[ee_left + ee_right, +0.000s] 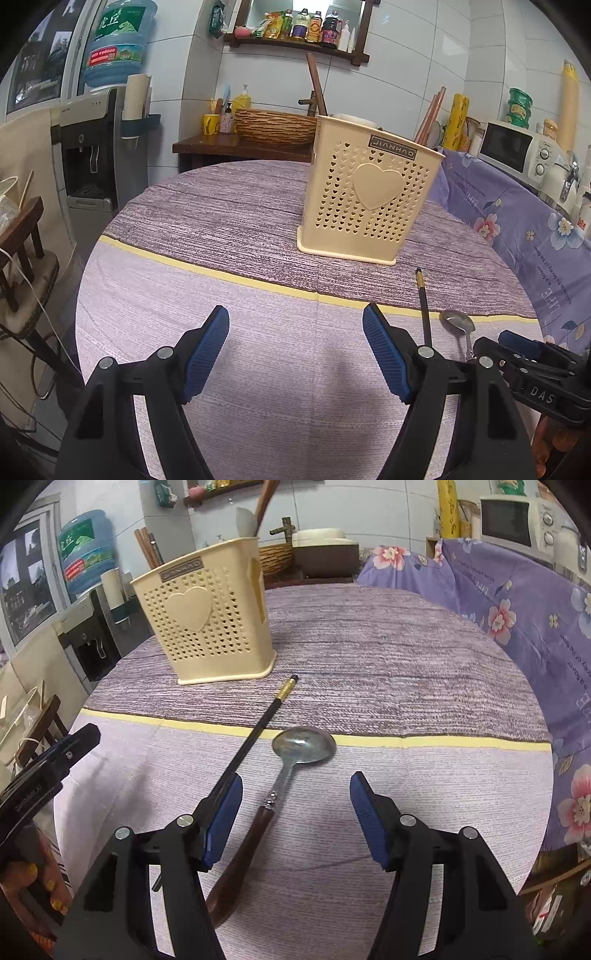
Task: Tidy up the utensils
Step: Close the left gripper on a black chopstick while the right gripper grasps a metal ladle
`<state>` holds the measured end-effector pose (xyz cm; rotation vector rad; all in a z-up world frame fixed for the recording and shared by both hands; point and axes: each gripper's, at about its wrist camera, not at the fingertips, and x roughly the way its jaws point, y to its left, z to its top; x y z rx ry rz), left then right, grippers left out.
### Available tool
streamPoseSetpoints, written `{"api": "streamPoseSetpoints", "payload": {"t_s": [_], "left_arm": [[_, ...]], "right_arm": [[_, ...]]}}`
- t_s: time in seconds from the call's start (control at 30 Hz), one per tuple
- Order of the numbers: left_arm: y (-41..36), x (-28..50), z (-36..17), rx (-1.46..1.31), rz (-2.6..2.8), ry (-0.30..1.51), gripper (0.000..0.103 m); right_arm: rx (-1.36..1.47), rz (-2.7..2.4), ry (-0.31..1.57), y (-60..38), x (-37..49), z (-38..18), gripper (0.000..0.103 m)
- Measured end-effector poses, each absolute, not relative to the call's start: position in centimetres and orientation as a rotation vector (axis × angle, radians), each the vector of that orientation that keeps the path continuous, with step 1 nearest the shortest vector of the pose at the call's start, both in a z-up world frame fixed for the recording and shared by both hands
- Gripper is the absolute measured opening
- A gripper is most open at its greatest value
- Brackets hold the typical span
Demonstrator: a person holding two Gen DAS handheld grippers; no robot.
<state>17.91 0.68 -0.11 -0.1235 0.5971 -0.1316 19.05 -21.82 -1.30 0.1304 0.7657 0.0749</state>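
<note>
Steel-bowled spoon (291, 760) with a dark wooden handle, lying flat on the desk (369, 657); bowl face up, just short of the yellow stripe (443, 743) in the cloth, handle running back toward the camera. In the right wrist view it lies between the open fingers of the right gripper (295, 812), nearer the left finger; neither pad touches it.

Black chopstick (255, 734) with a gold band near its far end, lying just left of the spoon, crossing the yellow stripe at a slant. Its near part passes behind the left finger of the right gripper; contact cannot be told. Its far tip ends close to the foot of the holder.

Cream plastic utensil holder (369, 192), upright, walls pierced with small heart-shaped holes, a raised heart on the front and a dark label near the rim. It stands on the darker band of the cloth beyond the stripe. Brown chopsticks (428, 114) and a brown wooden handle (316, 85) rise from it.

Left gripper (295, 332): fingers wide apart, nothing between them, over bare lilac cloth to the left of the chopstick and spoon. Right gripper likewise spread, holding nothing.

Surroundings: purple floral cloth (517, 229) draped along the right side of the desk; white microwave (517, 147) behind it; woven basket (275, 125) on a dark side table; water dispenser (92, 147) with a blue bottle (118, 40) at left; wall shelf with bottles (306, 26).
</note>
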Motion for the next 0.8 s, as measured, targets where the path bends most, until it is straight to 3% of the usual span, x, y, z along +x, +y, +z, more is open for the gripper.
{"api": "streamPoseSetpoints", "payload": {"t_s": [0.43, 0.8], "left_arm": [[-0.4, 18.2, -0.3, -0.097, -0.155, 0.619, 0.074], [-1.4, 18.5, -0.6, -0.093, -0.189, 0.645, 0.074]], "right_arm": [[0.014, 0.006, 0.861, -19.9, 19.9, -3.3, 0.061], [0.030, 0.023, 0.875, -25.2, 20.4, -3.4, 0.061]]}}
